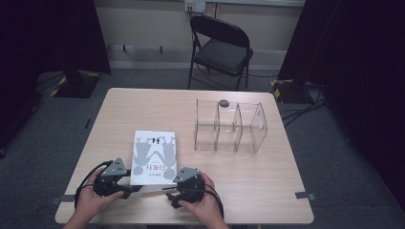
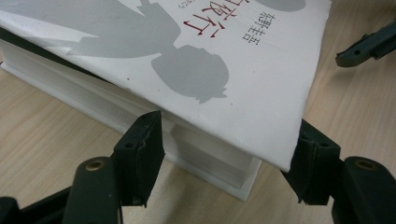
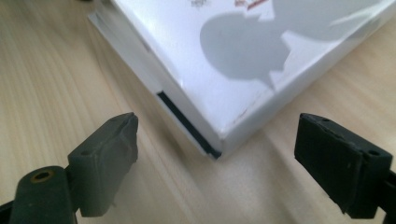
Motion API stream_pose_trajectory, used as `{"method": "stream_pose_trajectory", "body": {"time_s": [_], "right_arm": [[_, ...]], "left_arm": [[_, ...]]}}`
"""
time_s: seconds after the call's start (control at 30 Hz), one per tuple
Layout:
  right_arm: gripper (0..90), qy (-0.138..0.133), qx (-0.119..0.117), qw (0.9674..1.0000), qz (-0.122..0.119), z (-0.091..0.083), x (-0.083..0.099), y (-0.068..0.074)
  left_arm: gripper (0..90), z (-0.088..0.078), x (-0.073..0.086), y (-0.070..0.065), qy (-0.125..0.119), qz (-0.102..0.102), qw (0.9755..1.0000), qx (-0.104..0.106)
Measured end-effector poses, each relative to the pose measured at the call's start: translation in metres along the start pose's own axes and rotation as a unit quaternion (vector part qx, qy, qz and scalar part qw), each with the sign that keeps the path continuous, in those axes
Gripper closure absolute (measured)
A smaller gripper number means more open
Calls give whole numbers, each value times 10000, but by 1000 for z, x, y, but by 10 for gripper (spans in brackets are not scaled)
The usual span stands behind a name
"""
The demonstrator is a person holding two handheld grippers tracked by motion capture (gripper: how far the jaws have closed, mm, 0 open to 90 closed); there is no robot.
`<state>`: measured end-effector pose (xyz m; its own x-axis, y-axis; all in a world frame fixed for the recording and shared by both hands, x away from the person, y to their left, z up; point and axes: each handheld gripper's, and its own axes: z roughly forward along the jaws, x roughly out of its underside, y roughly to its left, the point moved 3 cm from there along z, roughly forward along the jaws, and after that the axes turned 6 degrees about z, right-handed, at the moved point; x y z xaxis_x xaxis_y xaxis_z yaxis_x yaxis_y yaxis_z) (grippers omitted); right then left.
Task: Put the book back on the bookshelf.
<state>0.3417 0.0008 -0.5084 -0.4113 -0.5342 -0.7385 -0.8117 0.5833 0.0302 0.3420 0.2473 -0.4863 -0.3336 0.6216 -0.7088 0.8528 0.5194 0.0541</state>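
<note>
The thick white paperback book point(image 1: 154, 157) lies lengthwise away from the person; left claw point(image 2: 224, 168) straddles its near corner, unclamped; right claw point(image 3: 215, 161) gapes, apart.

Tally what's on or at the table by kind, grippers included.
Books: 1, the white book
Clear dividers: 1, the acrylic rack
Small dark round objects: 1, on the rack's back edge
Grippers: 2, left gripper and right gripper
Folding chairs: 1, black chair
Total: 6
</note>
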Motion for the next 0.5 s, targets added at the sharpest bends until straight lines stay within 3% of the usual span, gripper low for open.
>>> {"method": "stream_pose_trajectory", "body": {"time_s": [0.23, 0.3, 0.5], "right_arm": [[125, -256, -58, 9996, 100, -1, -13, 3], [125, -318, 17, 9995, -68, -1, -16, 7], [130, -424, 43, 9989, -201, 0, -26, 10]], "left_arm": [[350, 0, -3, 0, 51, 18, 10000, -6], [350, 0, -4, -1, 12, -28, 10000, -4], [350, 0, -6, -1, 57, -26, 10000, -12]]}}
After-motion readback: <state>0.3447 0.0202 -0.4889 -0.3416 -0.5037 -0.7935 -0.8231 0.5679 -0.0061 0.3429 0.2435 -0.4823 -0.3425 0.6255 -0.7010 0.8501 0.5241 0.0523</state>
